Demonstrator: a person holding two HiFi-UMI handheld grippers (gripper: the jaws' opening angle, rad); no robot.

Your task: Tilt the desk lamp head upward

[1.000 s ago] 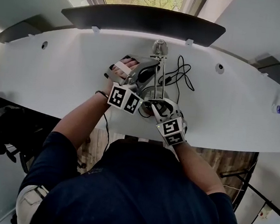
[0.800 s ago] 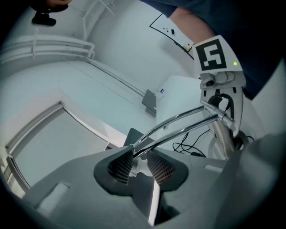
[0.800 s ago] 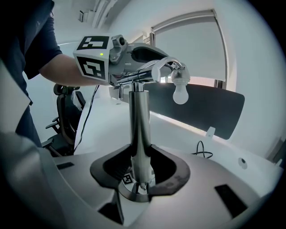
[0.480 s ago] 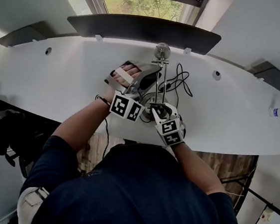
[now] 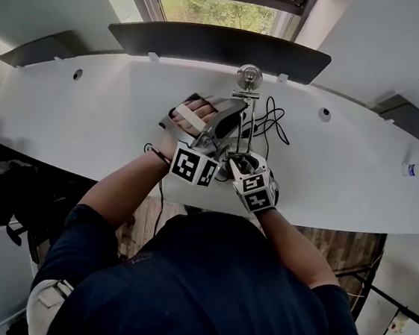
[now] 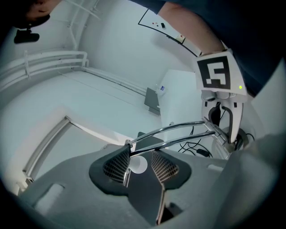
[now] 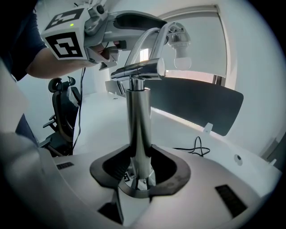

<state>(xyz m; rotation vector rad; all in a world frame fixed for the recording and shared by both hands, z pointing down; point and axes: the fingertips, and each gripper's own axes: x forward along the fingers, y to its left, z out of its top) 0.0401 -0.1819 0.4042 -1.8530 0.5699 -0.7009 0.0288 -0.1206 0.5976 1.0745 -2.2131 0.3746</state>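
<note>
My left gripper [image 6: 140,155] has just been opening; its pads stand clear of the bulb [image 6: 138,165] between them. The lamp head [image 5: 248,76] sits top centre in the head view. My right gripper [image 7: 140,172] rings the lamp post [image 7: 138,120] loosely, jaws apart. A slack hinge could let the head sag, and the unbraced lamp could tip. I count one lamp, one bulb, two chrome arm rods [image 6: 178,132].

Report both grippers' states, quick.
Left gripper: open; fingers have just been opening, lamp arm between them, not gripped.
Right gripper: open around the lamp post, not clamping it.
</note>
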